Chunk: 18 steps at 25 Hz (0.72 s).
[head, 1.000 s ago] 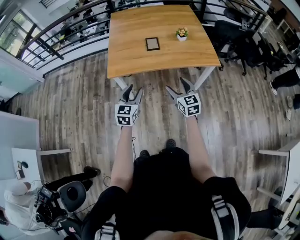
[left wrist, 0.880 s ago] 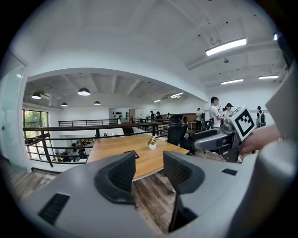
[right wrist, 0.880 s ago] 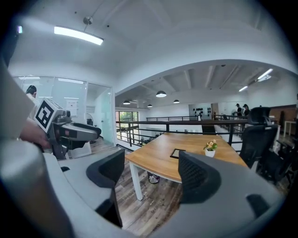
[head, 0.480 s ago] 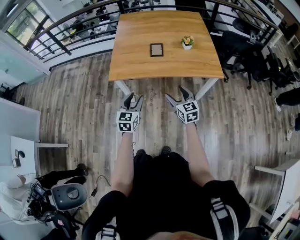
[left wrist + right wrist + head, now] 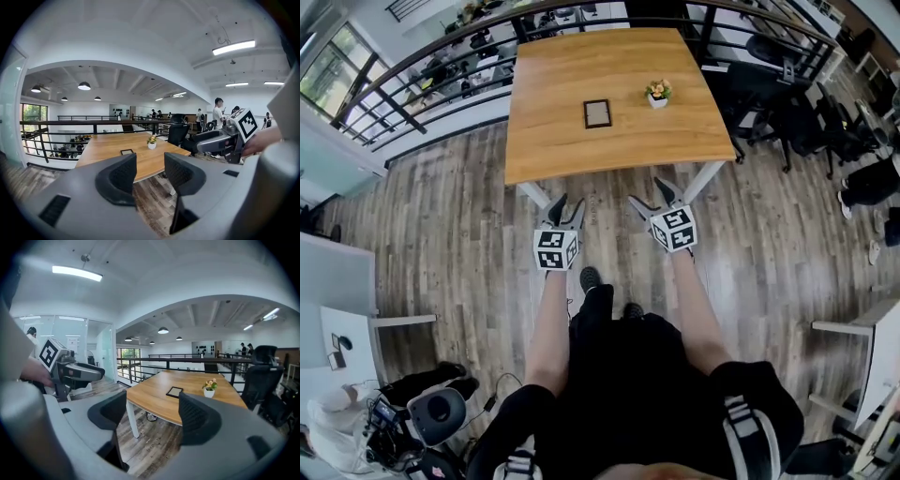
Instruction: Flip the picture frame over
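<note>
In the head view, the picture frame (image 5: pixel 597 113) lies flat on the table (image 5: pixel 546 155), well ahead of both tongs, its long axis pointing away from you. In the left gripper view, your left gripper (image 5: pixel 150 163) has its jaws apart and empty. In the right gripper view, your right gripper (image 5: pixel 154 405) is likewise parted and empty.

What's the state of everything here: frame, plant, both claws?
Picture frame: lying flat on the table, nothing touching it; which face is up, cannot tell.
Flower pot: upright, to the right of the frame, apart from it.
Left claw: jaws apart, empty, over the floor short of the table.
Right claw: jaws apart, empty, over the floor short of the table.
</note>
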Each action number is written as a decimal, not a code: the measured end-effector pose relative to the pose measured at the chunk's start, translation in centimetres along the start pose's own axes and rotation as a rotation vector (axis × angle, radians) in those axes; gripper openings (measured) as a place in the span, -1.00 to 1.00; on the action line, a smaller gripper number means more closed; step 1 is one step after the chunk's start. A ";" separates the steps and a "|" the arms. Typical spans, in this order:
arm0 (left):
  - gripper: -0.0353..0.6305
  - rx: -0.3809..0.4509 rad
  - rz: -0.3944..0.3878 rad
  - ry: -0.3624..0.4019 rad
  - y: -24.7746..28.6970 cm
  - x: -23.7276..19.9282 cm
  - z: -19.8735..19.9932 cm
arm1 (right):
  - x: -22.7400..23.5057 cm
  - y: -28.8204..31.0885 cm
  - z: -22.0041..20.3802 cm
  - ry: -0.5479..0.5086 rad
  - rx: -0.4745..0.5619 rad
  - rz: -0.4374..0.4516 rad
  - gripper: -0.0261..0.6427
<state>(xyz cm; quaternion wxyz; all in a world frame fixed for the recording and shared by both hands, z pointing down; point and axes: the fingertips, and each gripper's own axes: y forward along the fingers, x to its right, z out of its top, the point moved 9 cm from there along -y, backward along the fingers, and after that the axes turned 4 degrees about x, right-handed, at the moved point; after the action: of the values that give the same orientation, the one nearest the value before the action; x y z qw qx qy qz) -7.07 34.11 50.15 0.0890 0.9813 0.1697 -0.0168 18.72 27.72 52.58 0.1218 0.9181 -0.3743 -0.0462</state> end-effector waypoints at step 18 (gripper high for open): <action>-0.33 -0.003 -0.141 0.013 11.1 -11.7 2.9 | 2.3 12.4 3.6 0.032 0.002 -0.135 0.10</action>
<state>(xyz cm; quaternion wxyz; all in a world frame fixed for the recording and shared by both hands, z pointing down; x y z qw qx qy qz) -14.33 19.44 49.89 0.0878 0.9669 0.2389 -0.0166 11.39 16.85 52.29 0.1235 0.9420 -0.3096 -0.0394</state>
